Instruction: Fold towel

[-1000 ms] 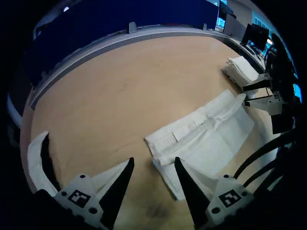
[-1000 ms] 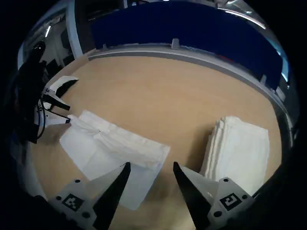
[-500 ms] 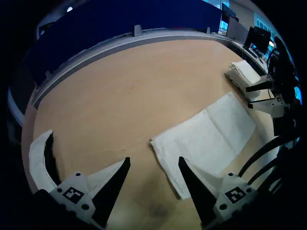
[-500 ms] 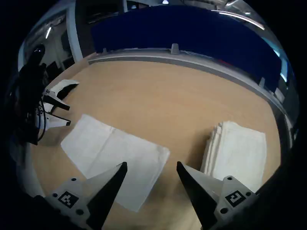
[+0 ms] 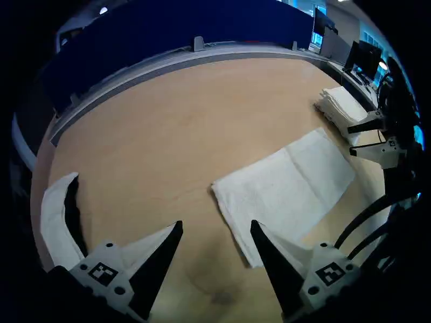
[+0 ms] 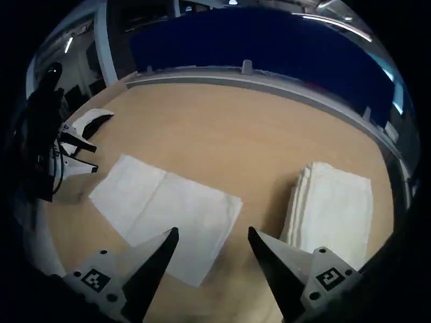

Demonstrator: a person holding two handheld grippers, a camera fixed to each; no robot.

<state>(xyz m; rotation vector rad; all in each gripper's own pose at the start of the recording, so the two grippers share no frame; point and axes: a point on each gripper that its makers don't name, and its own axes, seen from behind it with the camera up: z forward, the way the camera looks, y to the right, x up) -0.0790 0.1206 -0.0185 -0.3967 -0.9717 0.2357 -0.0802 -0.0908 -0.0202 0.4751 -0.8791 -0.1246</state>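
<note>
White towel (image 5: pixel 285 188) lies flat on the pale wooden table (image 5: pixel 178 118), a crease across its middle; left gripper (image 5: pixel 215 223) hangs over its near corner, jaws apart, holding nothing; right gripper (image 6: pixel 212 230) likewise spread and empty; stack of folded towels (image 6: pixel 334 210) just beside.

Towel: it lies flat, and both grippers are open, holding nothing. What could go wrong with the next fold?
1. The towel lies askew to both the left gripper and right gripper; uneven corner grabs may skew the fold.
2. The folded stack sits close beside it; a wide right swing could knock it.
3. The bare table looks smooth, so the towel may slide.
</note>
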